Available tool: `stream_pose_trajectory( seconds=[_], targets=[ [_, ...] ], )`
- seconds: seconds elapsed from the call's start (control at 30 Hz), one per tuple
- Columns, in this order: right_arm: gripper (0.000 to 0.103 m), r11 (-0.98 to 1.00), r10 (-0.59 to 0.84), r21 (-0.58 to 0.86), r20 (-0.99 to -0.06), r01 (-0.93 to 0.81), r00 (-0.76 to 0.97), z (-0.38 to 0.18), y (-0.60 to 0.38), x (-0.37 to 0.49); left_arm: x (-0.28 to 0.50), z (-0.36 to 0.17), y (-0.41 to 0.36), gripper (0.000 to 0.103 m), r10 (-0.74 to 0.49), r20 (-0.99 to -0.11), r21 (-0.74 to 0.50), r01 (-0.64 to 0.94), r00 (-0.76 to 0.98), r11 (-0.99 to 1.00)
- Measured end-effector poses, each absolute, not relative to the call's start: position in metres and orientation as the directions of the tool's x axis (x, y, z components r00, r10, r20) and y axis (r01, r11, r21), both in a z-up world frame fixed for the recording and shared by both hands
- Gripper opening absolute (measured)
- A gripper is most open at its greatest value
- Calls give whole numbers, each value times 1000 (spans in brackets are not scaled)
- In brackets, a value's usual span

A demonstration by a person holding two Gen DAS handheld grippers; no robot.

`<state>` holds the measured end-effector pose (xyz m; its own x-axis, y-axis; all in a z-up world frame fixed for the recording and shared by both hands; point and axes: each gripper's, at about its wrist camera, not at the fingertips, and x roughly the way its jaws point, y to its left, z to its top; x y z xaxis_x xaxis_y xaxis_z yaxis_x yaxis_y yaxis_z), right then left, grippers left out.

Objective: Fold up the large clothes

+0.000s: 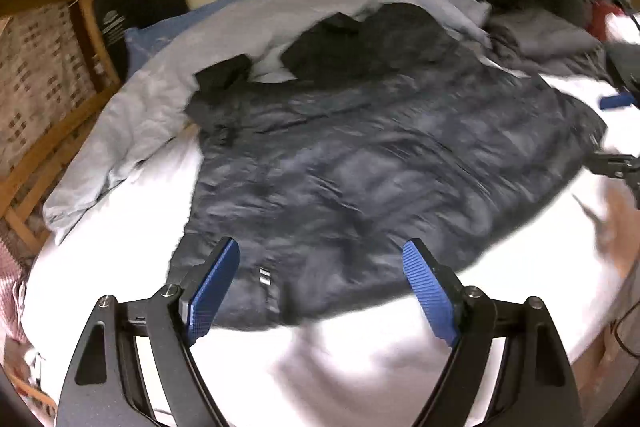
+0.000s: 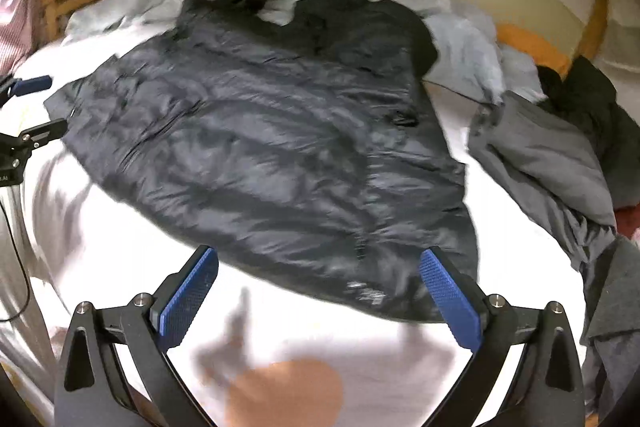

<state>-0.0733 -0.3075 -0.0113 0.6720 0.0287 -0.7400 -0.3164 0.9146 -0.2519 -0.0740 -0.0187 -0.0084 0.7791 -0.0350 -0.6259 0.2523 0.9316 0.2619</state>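
Note:
A dark quilted puffer jacket [image 1: 360, 155] lies spread flat on the white bed sheet [image 1: 360, 355], its collar toward the far side. My left gripper [image 1: 320, 251] hovers over the jacket's near hem, open, with nothing between its blue pads. In the right wrist view the same jacket [image 2: 280, 147] fills the middle. My right gripper [image 2: 320, 255] is open above the near hem and holds nothing. Each gripper shows at the edge of the other's view: the right gripper [image 1: 616, 133] by the jacket's right corner, the left gripper [image 2: 40, 107] by its left corner.
A light grey duvet [image 1: 152, 99] is bunched behind the jacket. A grey garment [image 2: 540, 155] and a black clothes pile [image 2: 580, 95] lie on the right. A wooden bed frame [image 1: 52, 131] runs along the left. A blurred part of a person [image 2: 280, 391] shows at the bottom.

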Motion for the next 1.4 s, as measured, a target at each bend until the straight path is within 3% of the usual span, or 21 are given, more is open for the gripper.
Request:
stream_pose_trajectory(
  seconds=[0.07,0.13,0.2,0.43,0.63,0.67,0.7,0.73,0.77,0.8,0.87,0.93,1.07,1.27,1.4],
  targets=[
    [100,881,-20,-323,-755,-345,656,-19,-292,-72,-80,-22,-32,77,-25,-642,322,299,766,899],
    [100,861,-63,-367,-764,-353,642,-22,-282,-68,-84,-31,-45,59,57,-603,469,296,796,832],
    [100,846,-46,-377,-756,-378,652,-22,-274,-69,-89,-34,-55,59,75,-564,561,315,822,766],
    [93,714,-104,-531,-725,-456,681,-47,-246,-73,-84,-59,-67,59,54,-666,588,480,744,651],
    [91,799,-186,-513,-709,-315,681,-54,-264,-52,-57,-60,-54,59,175,-636,609,350,752,711],
    [88,806,-193,-511,-704,-299,683,-53,-267,-51,-50,-57,-46,59,178,-659,575,337,731,746],
    [78,810,-199,-512,-698,-285,687,-53,-271,-49,-44,-57,-40,57,180,-677,548,327,713,770],
    [71,813,-200,-508,-703,-284,683,-54,-274,-48,-39,-57,-34,48,186,-691,529,314,699,788],
    [53,819,-204,-502,-707,-278,677,-54,-278,-45,-36,-57,-31,39,197,-691,529,302,695,793],
    [29,833,-202,-486,-713,-265,671,-54,-282,-44,-35,-57,-30,11,215,-679,545,286,702,788],
    [16,886,-144,-400,-720,-236,679,-40,-293,-45,-45,-41,-35,6,210,-605,583,247,768,774],
    [16,917,-106,-339,-715,-210,691,-17,-301,-51,-59,-15,-40,5,222,-528,626,199,820,754],
    [16,921,-43,-283,-755,-266,655,9,-302,-77,-69,22,-26,5,177,-609,531,231,773,816],
    [16,906,16,-228,-824,-357,566,16,-296,-106,-83,23,-7,6,120,-754,397,302,646,866],
    [27,916,2,-237,-805,-325,593,27,-299,-105,-83,27,-2,6,103,-769,357,290,631,888]
  ],
)
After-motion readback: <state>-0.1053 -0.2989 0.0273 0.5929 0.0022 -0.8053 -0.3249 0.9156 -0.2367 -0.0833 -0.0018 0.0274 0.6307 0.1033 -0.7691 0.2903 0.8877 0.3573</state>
